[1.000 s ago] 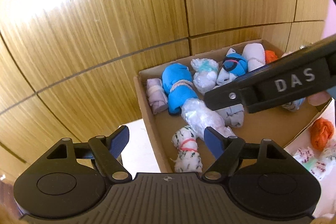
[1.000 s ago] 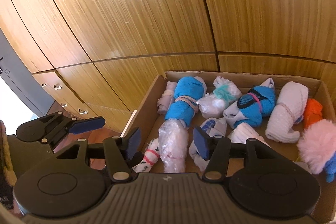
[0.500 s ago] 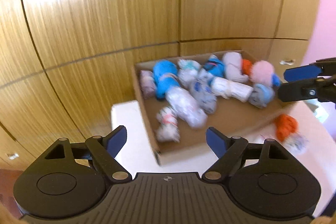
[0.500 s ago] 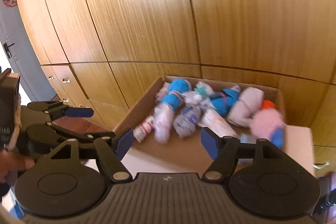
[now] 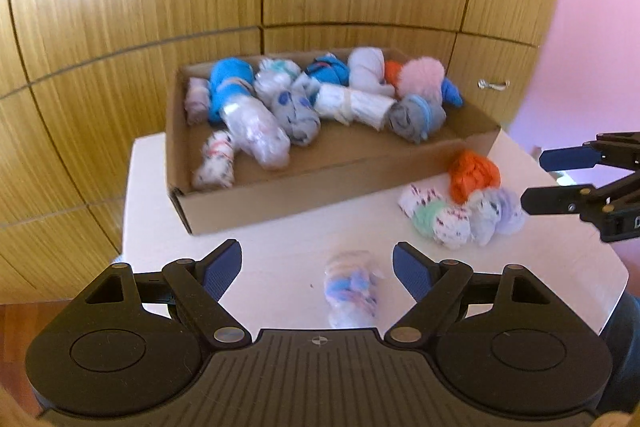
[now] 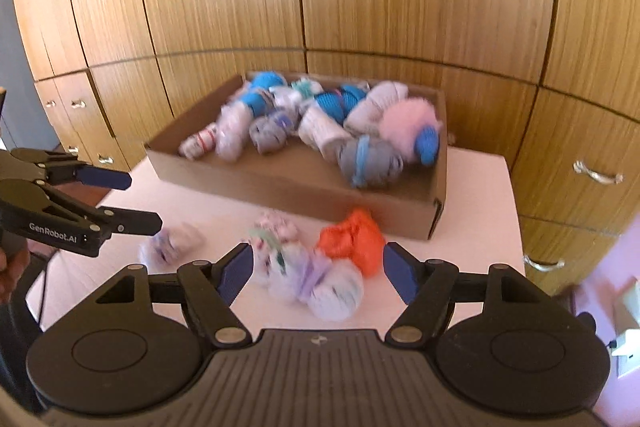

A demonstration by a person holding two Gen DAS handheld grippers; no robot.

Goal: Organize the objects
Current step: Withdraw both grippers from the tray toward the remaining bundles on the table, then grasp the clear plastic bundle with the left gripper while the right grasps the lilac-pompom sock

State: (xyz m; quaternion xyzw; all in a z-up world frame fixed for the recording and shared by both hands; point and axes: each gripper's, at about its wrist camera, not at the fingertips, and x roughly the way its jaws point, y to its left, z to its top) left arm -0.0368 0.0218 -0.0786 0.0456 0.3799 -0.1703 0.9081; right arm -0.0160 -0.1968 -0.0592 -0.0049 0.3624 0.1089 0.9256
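Left tool (image 5: 317, 269) open, fuzzy sock roll (image 5: 351, 289) below

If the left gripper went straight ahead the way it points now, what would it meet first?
Probably the pale bundle with blue and pink marks, lying on the table between the open fingers of the left gripper. The cardboard box stands beyond it. Depth is uncertain in the fisheye view.

A white table (image 5: 280, 251) carries a shallow cardboard box (image 5: 304, 199) along its far edge, filled with rolled sock bundles. In front of the box, toward the right edge, an orange bundle (image 5: 474, 175) touches a cluster of pale speckled bundles (image 5: 460, 215). One more pale bundle (image 5: 351, 289) lies alone nearer the front edge.
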